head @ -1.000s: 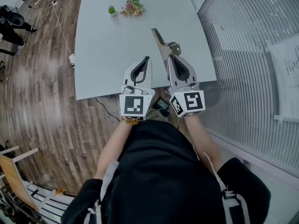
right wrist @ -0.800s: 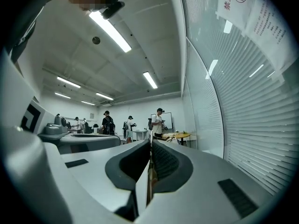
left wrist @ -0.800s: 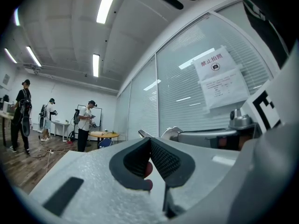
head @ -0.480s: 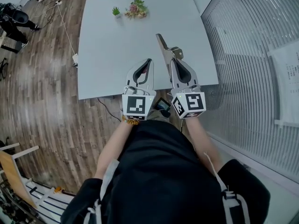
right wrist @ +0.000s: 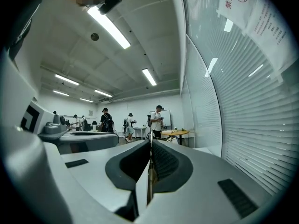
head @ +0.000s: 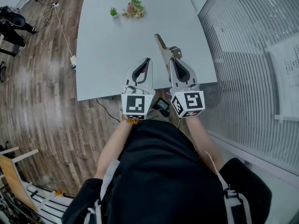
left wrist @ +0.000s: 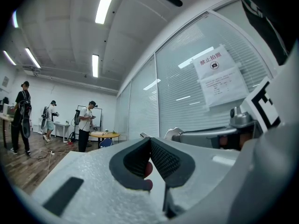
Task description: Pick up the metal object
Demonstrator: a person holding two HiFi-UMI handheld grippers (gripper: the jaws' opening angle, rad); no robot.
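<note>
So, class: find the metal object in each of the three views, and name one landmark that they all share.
Head view: the metal object is centre-right, sticking out over the table from the right gripper.
Right gripper view: its thin edge is bottom centre, clamped between the jaws.
Left gripper view: probably the small grey tip at centre.
Shared landmark: the paper notice on the glass wall.
</note>
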